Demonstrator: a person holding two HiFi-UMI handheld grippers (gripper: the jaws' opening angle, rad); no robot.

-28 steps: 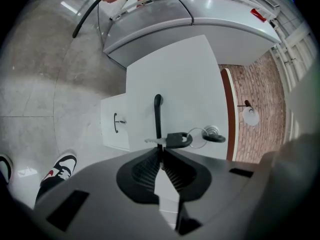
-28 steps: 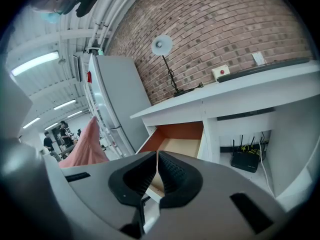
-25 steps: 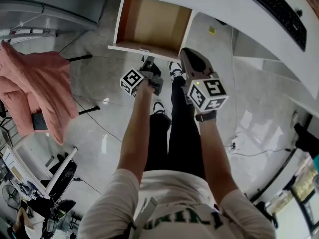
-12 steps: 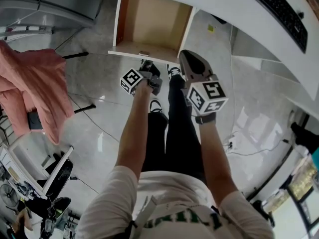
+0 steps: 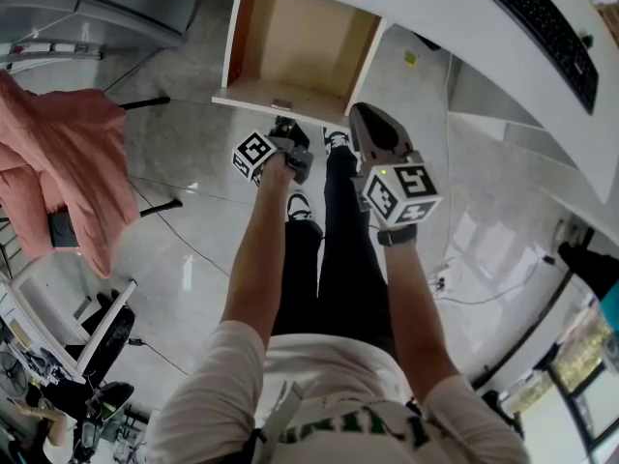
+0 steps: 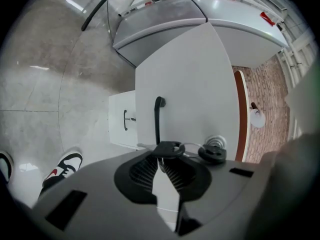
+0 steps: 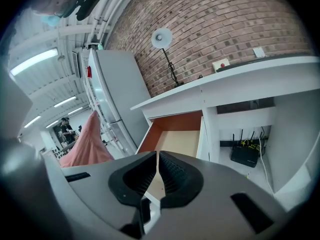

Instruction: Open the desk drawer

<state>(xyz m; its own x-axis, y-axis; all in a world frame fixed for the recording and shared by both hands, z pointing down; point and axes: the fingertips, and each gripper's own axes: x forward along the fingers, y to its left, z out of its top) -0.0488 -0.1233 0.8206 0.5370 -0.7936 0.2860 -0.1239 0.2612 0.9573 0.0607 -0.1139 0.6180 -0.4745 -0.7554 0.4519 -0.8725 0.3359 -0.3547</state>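
Note:
The desk drawer [image 5: 300, 37] stands pulled out, and its wooden inside is empty. My left gripper [image 5: 287, 126] sits just below the drawer's white front [image 6: 195, 84], pointing at it with jaws shut. A black handle [image 6: 158, 116] runs across that front. One black key [image 6: 212, 153] sits in the lock. A second key [image 6: 169, 149] hangs from its ring right at my left gripper's [image 6: 161, 156] tips; I cannot tell whether they touch. My right gripper [image 5: 366, 116] hovers to the right of the left one, shut and empty [image 7: 157, 156], facing the open drawer [image 7: 175, 139].
A keyboard [image 5: 542, 22] lies on the white desk [image 5: 435, 8]. A pink cloth [image 5: 68, 172] hangs over a chair at the left. The person's legs and shoes [image 5: 334, 138] are below the grippers. A router [image 7: 245, 155] sits under the desk, and a low cabinet [image 6: 125, 120] stands below the drawer.
The left gripper has sunk slightly in front of the drawer. The drawer stays open, and the right gripper has barely moved.

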